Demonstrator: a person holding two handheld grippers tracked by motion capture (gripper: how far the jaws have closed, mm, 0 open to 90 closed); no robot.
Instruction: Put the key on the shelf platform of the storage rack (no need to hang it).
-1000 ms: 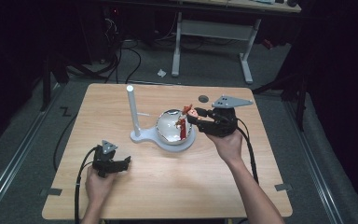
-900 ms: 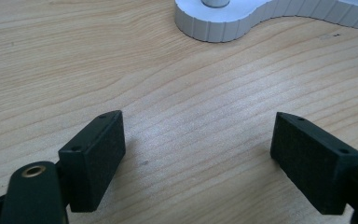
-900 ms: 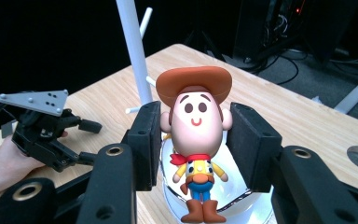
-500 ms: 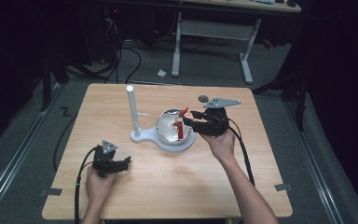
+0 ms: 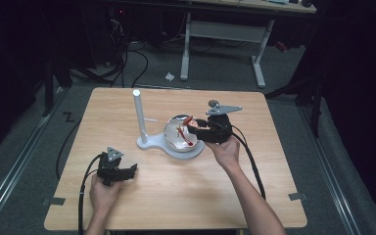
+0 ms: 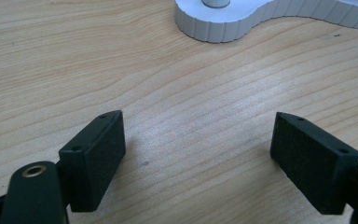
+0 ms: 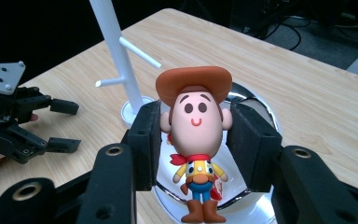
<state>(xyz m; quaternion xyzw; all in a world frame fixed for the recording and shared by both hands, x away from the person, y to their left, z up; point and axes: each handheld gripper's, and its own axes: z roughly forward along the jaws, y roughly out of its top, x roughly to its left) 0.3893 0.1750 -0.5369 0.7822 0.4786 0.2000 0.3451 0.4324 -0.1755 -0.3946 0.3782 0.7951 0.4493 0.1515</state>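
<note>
A small cowboy figure (image 7: 195, 121) with a brown hat, yellow shirt and blue trousers hangs upright over a shiny metal bowl (image 7: 256, 109). My right gripper (image 7: 196, 128) is shut on the figure's head, one pad against each side. From above, that gripper (image 5: 192, 128) reaches over the bowl (image 5: 174, 132), which sits on a white stand base (image 5: 183, 151) with an upright white post (image 5: 139, 115). My left gripper (image 5: 127, 171) rests low on the table near its front left, open, with bare wood between its pads (image 6: 95, 154).
The wooden table (image 5: 176, 196) has open room at the front and right. The post carries two thin side pegs (image 7: 140, 52). A small dark round object (image 5: 213, 103) lies behind the right gripper. Cables trail from both grippers toward the front edge.
My right gripper has carried the figure leftward from the bowl's right rim to over the bowl. The left gripper has stayed put.
</note>
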